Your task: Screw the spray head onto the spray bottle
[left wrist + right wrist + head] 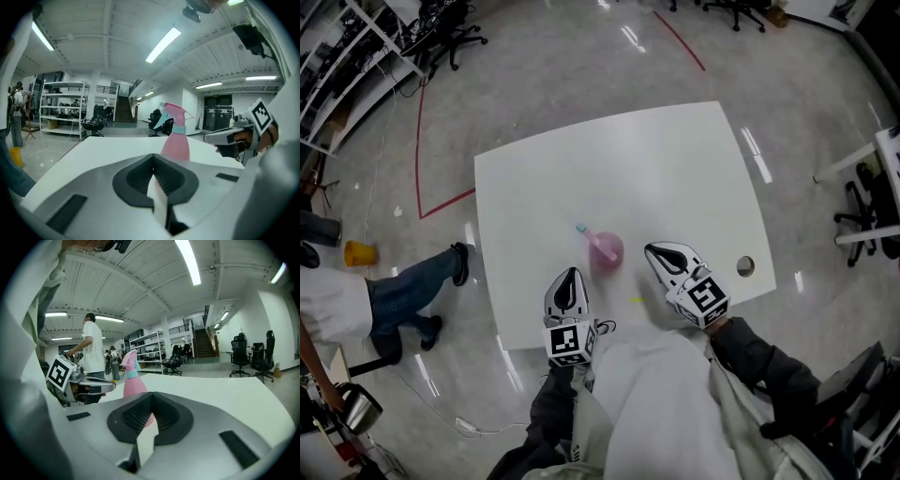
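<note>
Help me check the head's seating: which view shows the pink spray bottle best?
The left gripper view: the spray bottle stands side-on, teal collar and head plain. The right gripper view shows it smaller. The head view sees it only from above.

The left hand-held gripper (571, 275) is held low at the near left and points straight away, its jaws pressed together and empty. The right hand-held gripper (651, 249) angles toward the far left, its jaws likewise together, gripping nothing.

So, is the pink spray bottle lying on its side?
No, the pink spray bottle stands upright on the white table, with its spray head on top.
</note>
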A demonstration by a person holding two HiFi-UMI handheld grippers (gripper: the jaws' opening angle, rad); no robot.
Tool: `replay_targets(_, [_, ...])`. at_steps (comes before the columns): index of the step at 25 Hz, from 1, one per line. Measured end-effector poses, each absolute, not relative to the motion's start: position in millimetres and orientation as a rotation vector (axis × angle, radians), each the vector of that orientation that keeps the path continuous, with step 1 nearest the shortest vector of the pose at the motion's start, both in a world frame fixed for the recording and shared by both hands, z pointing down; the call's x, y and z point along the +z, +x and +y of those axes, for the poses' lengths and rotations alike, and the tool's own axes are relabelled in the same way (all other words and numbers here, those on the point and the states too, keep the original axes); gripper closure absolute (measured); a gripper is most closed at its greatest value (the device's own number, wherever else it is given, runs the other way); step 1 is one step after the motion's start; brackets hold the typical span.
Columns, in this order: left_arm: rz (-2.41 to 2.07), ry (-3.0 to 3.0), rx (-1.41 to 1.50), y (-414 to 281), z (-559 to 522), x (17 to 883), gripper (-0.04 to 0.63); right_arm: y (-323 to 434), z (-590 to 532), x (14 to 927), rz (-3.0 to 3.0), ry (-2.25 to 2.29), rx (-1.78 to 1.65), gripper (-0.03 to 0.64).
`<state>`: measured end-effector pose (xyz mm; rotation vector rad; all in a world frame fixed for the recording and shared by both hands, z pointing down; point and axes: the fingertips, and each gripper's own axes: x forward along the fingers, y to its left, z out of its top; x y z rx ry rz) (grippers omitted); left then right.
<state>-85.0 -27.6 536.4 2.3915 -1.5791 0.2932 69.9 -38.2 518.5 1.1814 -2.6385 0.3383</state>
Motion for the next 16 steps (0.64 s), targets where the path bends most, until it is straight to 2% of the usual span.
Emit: replay_targets(16, [-1.551,2.397,0.312,-80.0,-25.7,541.6,0.589,67.8,-36.5,523.6,-2.628,1.159,0.334,0.623])
